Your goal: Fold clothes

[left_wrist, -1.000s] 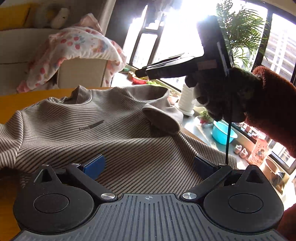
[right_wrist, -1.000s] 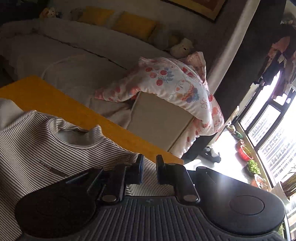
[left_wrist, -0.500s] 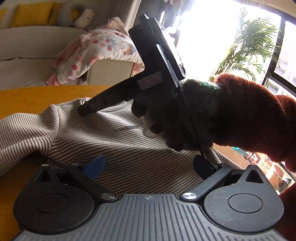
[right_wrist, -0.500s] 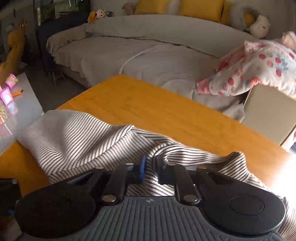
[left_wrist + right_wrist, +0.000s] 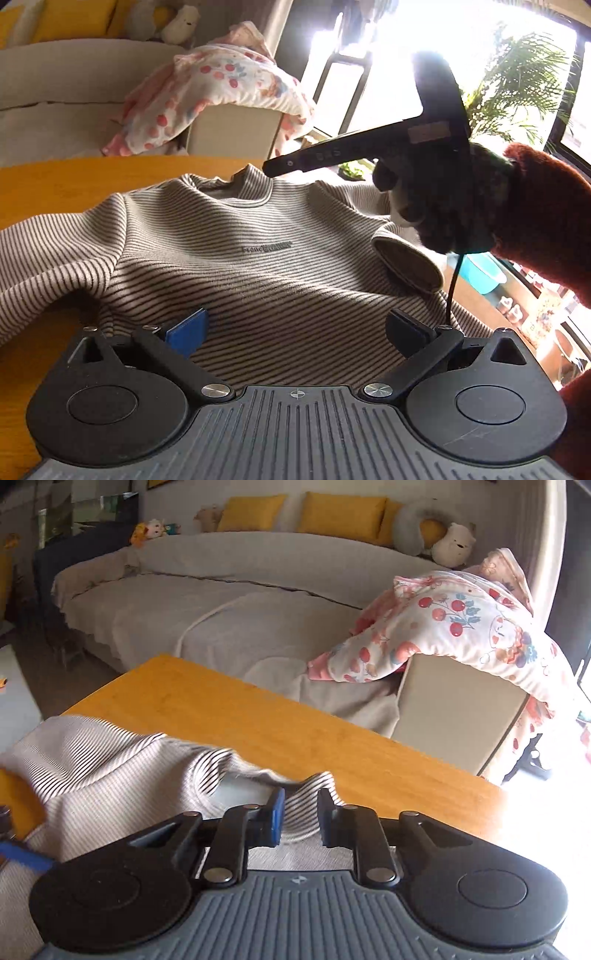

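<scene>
Ahead of our left tool [image 5: 295, 328], spread wide and empty, the striped sweater [image 5: 236, 258] lies flat on the bench [image 5: 74, 181]. Our right tool [image 5: 299, 819], jaws just opening, straddles its collar, sofa [image 5: 221, 602] beyond.

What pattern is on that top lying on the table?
Thin dark stripes on beige; the top shows best from the left wrist view.
</scene>
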`<state>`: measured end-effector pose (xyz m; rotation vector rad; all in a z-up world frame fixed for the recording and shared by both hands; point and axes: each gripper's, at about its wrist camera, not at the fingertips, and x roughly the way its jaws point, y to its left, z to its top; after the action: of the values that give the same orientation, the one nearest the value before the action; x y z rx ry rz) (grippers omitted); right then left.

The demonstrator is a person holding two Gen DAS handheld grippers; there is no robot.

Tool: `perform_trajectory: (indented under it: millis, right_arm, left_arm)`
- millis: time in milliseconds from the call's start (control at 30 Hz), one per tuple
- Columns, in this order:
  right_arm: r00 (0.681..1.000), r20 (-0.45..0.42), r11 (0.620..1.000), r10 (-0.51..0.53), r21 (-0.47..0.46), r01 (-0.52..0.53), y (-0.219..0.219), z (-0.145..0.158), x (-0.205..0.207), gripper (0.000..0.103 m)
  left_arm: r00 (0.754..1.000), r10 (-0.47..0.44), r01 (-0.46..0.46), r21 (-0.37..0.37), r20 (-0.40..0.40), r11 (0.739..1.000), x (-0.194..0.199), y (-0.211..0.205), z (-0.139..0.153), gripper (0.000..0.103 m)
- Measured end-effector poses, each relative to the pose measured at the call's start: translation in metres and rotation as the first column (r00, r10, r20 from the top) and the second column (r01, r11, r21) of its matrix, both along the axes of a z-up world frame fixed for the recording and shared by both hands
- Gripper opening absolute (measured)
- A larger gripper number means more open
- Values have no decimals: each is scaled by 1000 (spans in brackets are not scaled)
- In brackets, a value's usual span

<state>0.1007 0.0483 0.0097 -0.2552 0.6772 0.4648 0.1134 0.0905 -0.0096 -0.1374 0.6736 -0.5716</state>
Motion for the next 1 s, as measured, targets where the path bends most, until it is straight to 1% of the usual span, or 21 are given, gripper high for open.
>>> perform_trajectory:
  millis: [67,167,200,233,267,300,333,367,400,433,500,533,633,667,700,833,867,900,933,967,1000]
  right_arm:
    - [999,-32,996,16,92,-13,5,2,-2,37]
    - [995,-91,966,38,257,-13,14,2,1,39]
    - [994,-103,961,41,277,-11,21,-1,6,40]
    - [993,-111,962,40,271,-8,31,-7,13,45]
    - [992,-119,964,39,265,-6,41,-13,20,54]
    - [989,-143,967,38,256,0,51,-21,29,57]
    - [985,-168,968,46,251,-2,60,-29,34,56]
    - [981,-185,968,60,250,-12,68,-34,37,37]
    - [984,-168,973,64,230,-24,76,-37,36,24]
    - [991,-123,980,60,194,-36,84,-36,31,12]
    - [998,-50,989,46,141,-38,92,-33,30,9]
    - [999,-34,993,24,117,-19,93,-32,37,9]
    - [999,-2,998,-42,37,42,91,-36,62,9]
    - [998,-1,998,-56,4,56,89,-40,71,10]
    - [998,-3,998,-59,-6,59,87,-41,74,11]
    - [999,-15,999,-34,37,34,72,-29,67,15]
    - [1000,-8,997,-30,65,31,61,-20,58,20]
    - [1000,-1,995,-27,94,27,51,-10,49,23]
    - [1000,18,994,-23,108,21,39,0,36,32]
    - [999,47,995,-20,99,15,26,9,20,41]
    - [997,78,997,-18,82,12,14,16,2,45]
  left_arm:
    - [1000,-7,7,12,0,1000,0,-3,0,103]
    - [1000,-6,6,29,20,1000,-6,-5,2,103]
    - [1000,-6,5,35,26,999,-8,-5,2,103]
    - [999,-6,4,37,33,999,-10,-6,3,103]
    - [999,-5,4,36,40,999,-13,-5,4,103]
    - [999,-5,3,36,46,999,-15,-4,4,103]
    - [999,-1,-1,33,51,999,-17,-2,4,103]
    - [999,4,-5,25,54,1000,-18,0,3,103]
    - [999,5,-6,16,53,1000,-18,2,3,103]
    - [999,5,-5,7,51,1000,-17,4,3,103]
    - [999,7,-6,-14,41,1000,-12,8,2,103]
    - [999,8,-7,-21,37,1000,-9,10,2,103]
    - [998,34,-35,5,61,999,-6,14,3,103]
    - [997,44,-45,15,70,999,-5,15,4,103]
    - [995,53,-56,25,80,998,-4,16,4,103]
    - [993,101,-102,4,61,995,-2,26,3,103]
    - [992,113,-113,1,61,994,-2,28,3,103]
    - [991,122,-122,0,62,993,-3,28,3,103]
    - [990,128,-128,0,66,992,-4,28,3,103]
    - [989,132,-133,5,68,991,-4,27,4,103]
    - [988,137,-138,16,69,990,-3,25,4,103]
